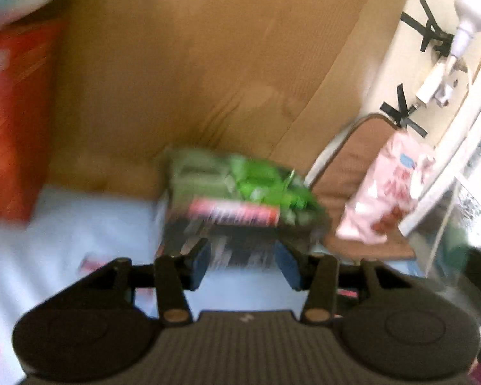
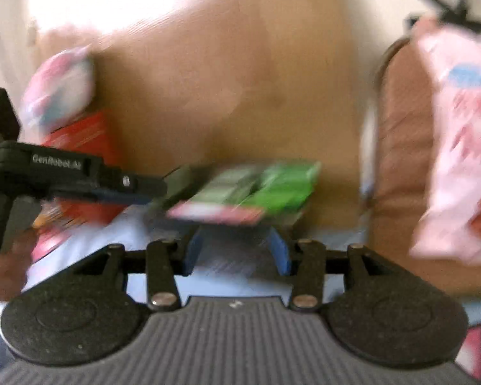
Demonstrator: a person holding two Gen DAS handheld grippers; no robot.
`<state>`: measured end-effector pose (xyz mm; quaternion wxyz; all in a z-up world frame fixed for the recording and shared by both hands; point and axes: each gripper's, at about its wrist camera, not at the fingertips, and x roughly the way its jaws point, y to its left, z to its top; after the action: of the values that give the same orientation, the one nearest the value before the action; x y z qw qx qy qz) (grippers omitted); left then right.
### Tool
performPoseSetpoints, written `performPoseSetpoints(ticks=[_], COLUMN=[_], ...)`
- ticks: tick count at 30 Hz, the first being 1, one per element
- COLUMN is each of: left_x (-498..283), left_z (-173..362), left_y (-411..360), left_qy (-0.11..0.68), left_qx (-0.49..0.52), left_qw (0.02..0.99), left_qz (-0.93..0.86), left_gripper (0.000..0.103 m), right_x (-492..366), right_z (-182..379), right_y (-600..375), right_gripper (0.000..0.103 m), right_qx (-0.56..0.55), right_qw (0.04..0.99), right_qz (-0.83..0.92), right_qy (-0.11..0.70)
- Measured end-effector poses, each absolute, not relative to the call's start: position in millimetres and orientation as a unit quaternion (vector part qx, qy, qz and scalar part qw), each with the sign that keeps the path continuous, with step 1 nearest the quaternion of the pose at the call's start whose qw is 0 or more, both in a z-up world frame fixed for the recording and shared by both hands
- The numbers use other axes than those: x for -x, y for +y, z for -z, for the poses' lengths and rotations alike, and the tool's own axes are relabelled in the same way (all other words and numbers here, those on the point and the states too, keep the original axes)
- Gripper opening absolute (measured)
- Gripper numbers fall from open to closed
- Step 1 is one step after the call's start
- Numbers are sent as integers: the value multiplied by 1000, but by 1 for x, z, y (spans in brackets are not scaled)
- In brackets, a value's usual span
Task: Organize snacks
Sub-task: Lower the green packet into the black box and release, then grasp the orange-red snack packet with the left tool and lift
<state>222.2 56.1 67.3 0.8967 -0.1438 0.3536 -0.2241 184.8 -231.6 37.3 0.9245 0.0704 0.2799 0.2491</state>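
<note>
The surface (image 1: pixel 80 224) was covered with a pale blue cloth, and behind it stood a big brown cardboard sheet (image 1: pixel 192 64) that filled most of the background. To the right of the cardboard there was a cream wall (image 1: pixel 391 73) with crosses of black tape (image 1: pixel 429 32), and a brown cushion (image 1: pixel 362 173) leaned near it. Both views were blurred.

Straight ahead of the left claw (image 1: pixel 245 261) lay a green snack pack (image 1: pixel 240 186) on top of a darker box. The blue pads (image 1: pixel 202 263) of this claw stood apart, at each side of the box's near end; if they touched it, I cannot tell. Far to the left of this claw was a red box (image 1: pixel 12 122), and to the right a pink snack bag (image 1: pixel 388 192) stood upright against the cushion.

The right claw (image 2: pixel 237 253) was also open, with the green snack pack just ahead of its pads and no grip visible. The left claw reached in from the left side of this view, its tip at the pack's left edge. The pink snack bag was to the right.
</note>
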Motion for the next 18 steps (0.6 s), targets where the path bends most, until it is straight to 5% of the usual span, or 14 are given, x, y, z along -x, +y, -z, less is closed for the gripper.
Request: performPoseSetpoints(ticks=[9,13,16,18], left_x=[-143,-129,-128,-127], left_z=[-5,9,13,13], left_y=[106,98,109,115], left_qy=[420,393,395,401], left_qx=[265,270,303,311], left_qw=[847,858,848,843], left_qz=[189,189,183,177], left_gripper=[46,46,37,19], right_x=[-164,-155,-141,-135], right_z=[6,13,18,18], right_y=[-177,-175,-177,-181], right_gripper=[45,21,21,21], right_qx=[-77,-154,-202,-236], right_qw=[863,844,840,831], right_qz=[-320,-314,-300,-302], right_qy=[382,407,405,404])
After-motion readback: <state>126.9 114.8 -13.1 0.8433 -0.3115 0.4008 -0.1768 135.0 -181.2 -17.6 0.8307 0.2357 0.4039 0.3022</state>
